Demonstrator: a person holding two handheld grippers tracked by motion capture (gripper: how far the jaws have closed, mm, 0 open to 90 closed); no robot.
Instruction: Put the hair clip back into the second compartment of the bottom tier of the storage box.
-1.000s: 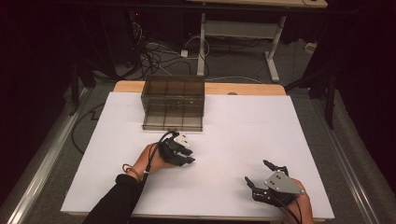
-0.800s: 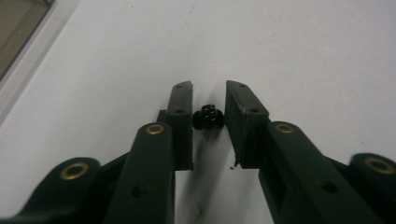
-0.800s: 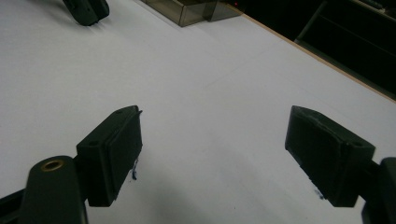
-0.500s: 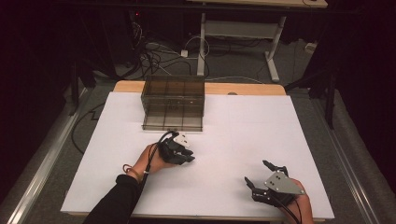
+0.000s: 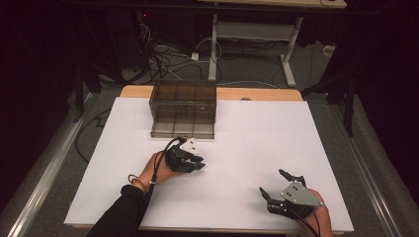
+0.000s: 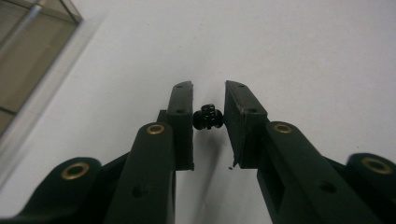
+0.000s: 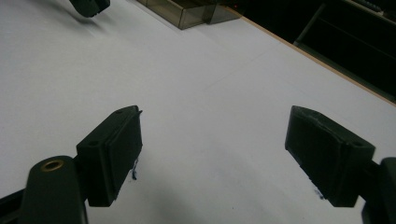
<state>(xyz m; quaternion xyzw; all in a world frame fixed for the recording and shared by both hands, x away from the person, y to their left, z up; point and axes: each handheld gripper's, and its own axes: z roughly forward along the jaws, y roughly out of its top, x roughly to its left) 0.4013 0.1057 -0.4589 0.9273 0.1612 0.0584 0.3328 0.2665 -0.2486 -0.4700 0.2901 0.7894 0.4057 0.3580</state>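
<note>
Pinched between the pads of the left gripper (image 6: 208, 100) is a small black screw (image 6: 208, 116), held just above the white table (image 5: 257, 148); the jaws have just closed on it and stand narrowly apart. The right gripper (image 7: 212, 154) is seen with its jaws spread wide and nothing between them. A smoky transparent compartment box (image 5: 184, 109) is set beyond the left gripper; its contents cannot be told.
</note>
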